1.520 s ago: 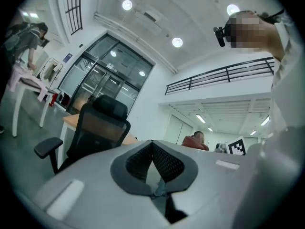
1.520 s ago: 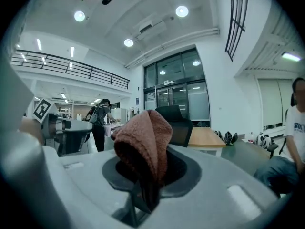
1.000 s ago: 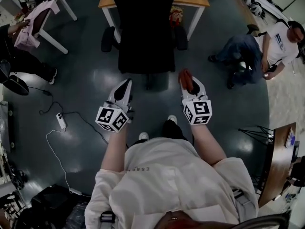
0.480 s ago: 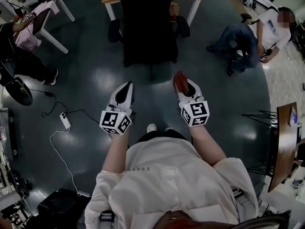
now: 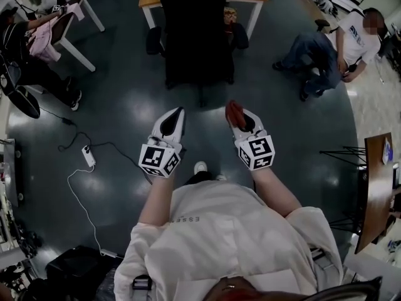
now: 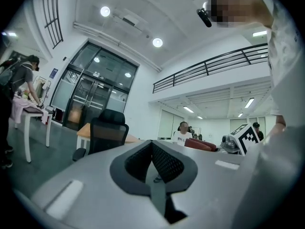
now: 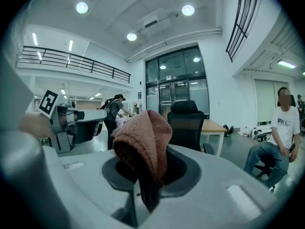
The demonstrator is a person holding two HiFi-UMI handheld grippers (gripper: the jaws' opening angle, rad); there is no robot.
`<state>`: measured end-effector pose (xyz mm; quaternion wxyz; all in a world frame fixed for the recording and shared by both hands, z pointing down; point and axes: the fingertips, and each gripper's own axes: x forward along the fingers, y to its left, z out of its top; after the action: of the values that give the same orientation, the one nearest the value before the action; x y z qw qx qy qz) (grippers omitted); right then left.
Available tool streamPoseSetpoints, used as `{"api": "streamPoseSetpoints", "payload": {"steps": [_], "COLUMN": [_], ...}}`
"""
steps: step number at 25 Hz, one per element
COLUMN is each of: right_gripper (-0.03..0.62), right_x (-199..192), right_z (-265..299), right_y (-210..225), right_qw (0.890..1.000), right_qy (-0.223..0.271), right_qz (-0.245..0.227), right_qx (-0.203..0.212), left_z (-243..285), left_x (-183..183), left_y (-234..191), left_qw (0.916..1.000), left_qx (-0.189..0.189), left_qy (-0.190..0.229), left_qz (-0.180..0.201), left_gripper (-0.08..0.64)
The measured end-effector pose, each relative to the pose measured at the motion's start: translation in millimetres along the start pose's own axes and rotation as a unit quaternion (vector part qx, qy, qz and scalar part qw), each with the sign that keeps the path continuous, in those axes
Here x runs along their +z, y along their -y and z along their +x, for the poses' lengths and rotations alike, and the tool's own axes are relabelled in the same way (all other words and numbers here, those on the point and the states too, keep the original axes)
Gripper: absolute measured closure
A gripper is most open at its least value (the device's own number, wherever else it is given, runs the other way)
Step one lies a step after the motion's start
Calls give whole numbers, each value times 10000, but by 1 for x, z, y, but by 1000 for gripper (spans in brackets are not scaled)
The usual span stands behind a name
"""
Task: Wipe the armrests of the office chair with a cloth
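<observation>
Clamping the cloth (image 7: 143, 140), the right gripper (image 5: 241, 119) is needing a flat press on an armrest (image 5: 240, 36) of the chair (image 5: 194, 42) ahead; the left gripper (image 5: 174, 119) is idling closed, empty.

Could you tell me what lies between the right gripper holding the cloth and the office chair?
Only bare dark floor, as the head view shows: nothing stands between the right gripper, shut on the cloth, and the office chair.

Reaching forward on bare forearms (image 5: 156, 196), side by side: left gripper (image 5: 178, 111) with jaws closed on nothing, right gripper (image 5: 240, 113) clamped around a bunched reddish cloth (image 5: 232, 109).
</observation>
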<state>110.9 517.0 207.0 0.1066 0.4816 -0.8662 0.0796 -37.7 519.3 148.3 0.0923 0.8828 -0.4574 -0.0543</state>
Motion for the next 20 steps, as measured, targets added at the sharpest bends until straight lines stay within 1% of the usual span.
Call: {"api": "streamPoseSetpoints", "payload": {"steps": [4, 9, 13, 20], "right_gripper": [525, 525, 525, 525], "right_x": [5, 8, 11, 9], "right_z": [-10, -19, -27, -35], "right_y": [-1, -9, -6, -2], "right_qw": [9999, 9996, 9996, 9997], "right_qy": [19, 129, 205, 187], "right_qz": [-108, -194, -143, -115], "right_qx": [85, 186, 154, 127], "left_z": [-3, -12, -12, -12], "left_x": [3, 1, 1, 0], "left_y": [18, 30, 40, 49], "left_qw": [10000, 9999, 9999, 9999], "left_qx": [-42, 26, 0, -35], "left_qy": [-36, -46, -6, 91], "left_qz": [57, 141, 138, 65], "left_gripper": [554, 552, 552, 552]}}
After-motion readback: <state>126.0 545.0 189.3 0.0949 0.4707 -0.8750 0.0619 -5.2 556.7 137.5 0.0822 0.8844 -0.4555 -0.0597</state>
